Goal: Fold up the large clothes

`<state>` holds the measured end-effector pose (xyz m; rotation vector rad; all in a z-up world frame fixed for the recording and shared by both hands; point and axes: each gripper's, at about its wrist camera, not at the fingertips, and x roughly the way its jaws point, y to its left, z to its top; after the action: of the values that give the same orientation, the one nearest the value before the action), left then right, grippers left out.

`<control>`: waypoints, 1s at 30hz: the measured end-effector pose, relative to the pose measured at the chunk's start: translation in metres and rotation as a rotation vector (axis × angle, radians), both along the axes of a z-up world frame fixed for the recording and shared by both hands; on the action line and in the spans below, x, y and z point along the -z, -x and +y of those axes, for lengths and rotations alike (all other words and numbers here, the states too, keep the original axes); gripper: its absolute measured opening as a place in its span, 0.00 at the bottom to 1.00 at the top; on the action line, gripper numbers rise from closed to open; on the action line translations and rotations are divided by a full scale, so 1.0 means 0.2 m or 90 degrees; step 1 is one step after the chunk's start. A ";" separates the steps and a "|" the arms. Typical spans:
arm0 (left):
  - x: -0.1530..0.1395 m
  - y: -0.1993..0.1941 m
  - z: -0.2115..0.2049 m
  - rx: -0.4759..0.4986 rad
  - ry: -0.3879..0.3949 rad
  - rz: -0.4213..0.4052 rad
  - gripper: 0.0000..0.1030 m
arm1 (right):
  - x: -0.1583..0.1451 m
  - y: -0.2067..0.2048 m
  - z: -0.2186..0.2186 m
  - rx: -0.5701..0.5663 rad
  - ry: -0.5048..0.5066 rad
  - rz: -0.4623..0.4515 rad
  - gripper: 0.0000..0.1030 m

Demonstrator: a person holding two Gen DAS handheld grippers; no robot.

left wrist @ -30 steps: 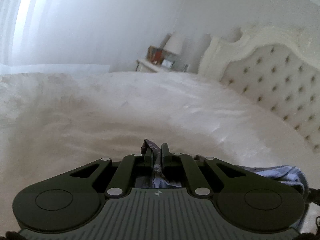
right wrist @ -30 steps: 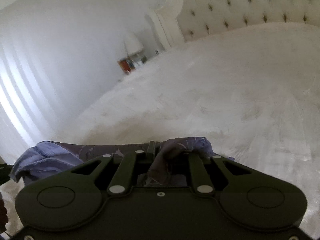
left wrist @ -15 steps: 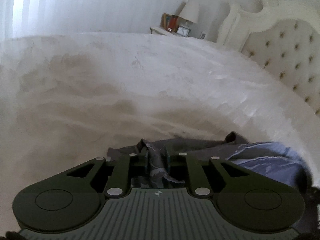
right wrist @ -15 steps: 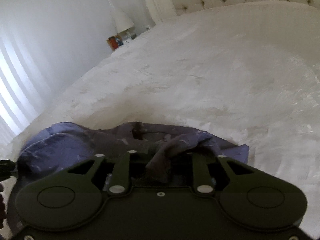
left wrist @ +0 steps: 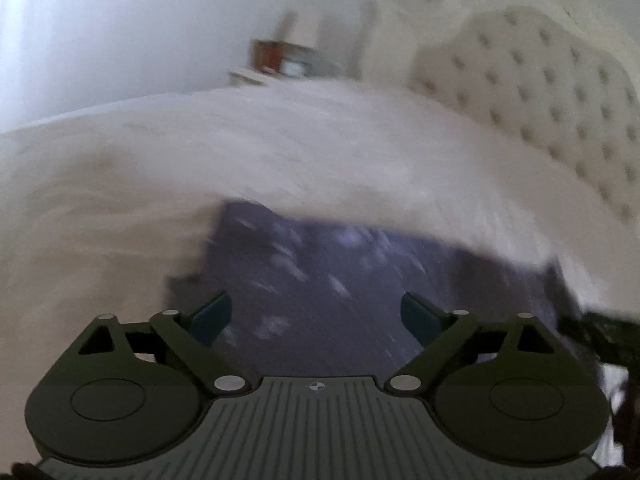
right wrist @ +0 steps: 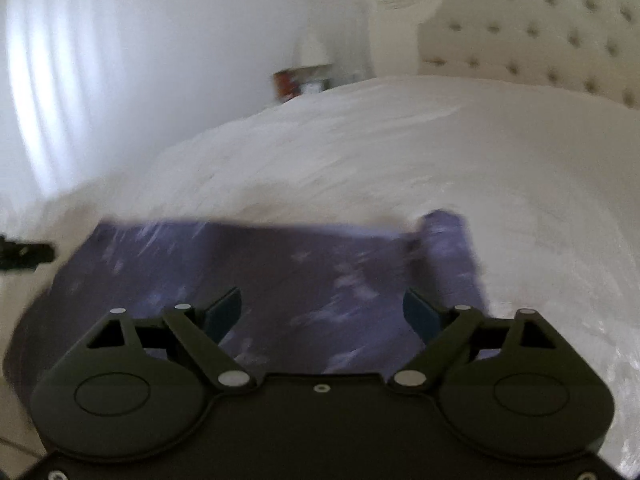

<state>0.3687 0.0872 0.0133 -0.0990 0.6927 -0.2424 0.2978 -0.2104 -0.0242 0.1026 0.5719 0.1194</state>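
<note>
A purple garment with pale marks (left wrist: 340, 276) lies spread flat on the white bed (left wrist: 280, 152); it also shows in the right wrist view (right wrist: 280, 276). My left gripper (left wrist: 316, 316) is open and empty just above the garment's near part. My right gripper (right wrist: 322, 314) is open and empty above the garment too. A fold or bunched edge of the garment (right wrist: 448, 240) sits at its right end. Both views are blurred by motion. The other gripper shows as a dark shape at the right edge of the left wrist view (left wrist: 600, 332) and at the left edge of the right wrist view (right wrist: 24, 254).
A tufted cream headboard (left wrist: 540, 92) stands at the right; it also shows in the right wrist view (right wrist: 540, 20). A nightstand with a lamp and small items (left wrist: 280, 64) is beyond the bed's far side. White curtains (right wrist: 60, 80) hang at the left.
Both grippers were shut on the garment's edge and have opened and let it go. The garment now lies flat on the bed and both grippers have drawn back from it.
</note>
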 end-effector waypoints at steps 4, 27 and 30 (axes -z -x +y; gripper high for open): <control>0.13 -0.02 -0.13 0.037 -0.098 0.007 0.90 | 0.08 -0.05 0.18 -0.052 0.074 0.036 0.88; 0.13 0.14 0.27 0.025 0.005 0.038 1.00 | 0.21 0.18 -0.46 0.110 -0.157 0.087 0.99; 0.15 0.24 0.36 0.014 0.040 0.066 1.00 | 0.22 0.33 -0.50 0.095 -0.199 0.096 0.99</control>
<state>0.3213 0.1591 -0.0172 -0.1640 0.7894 -0.2819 0.2314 -0.3111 -0.0681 0.4608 0.6907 0.0554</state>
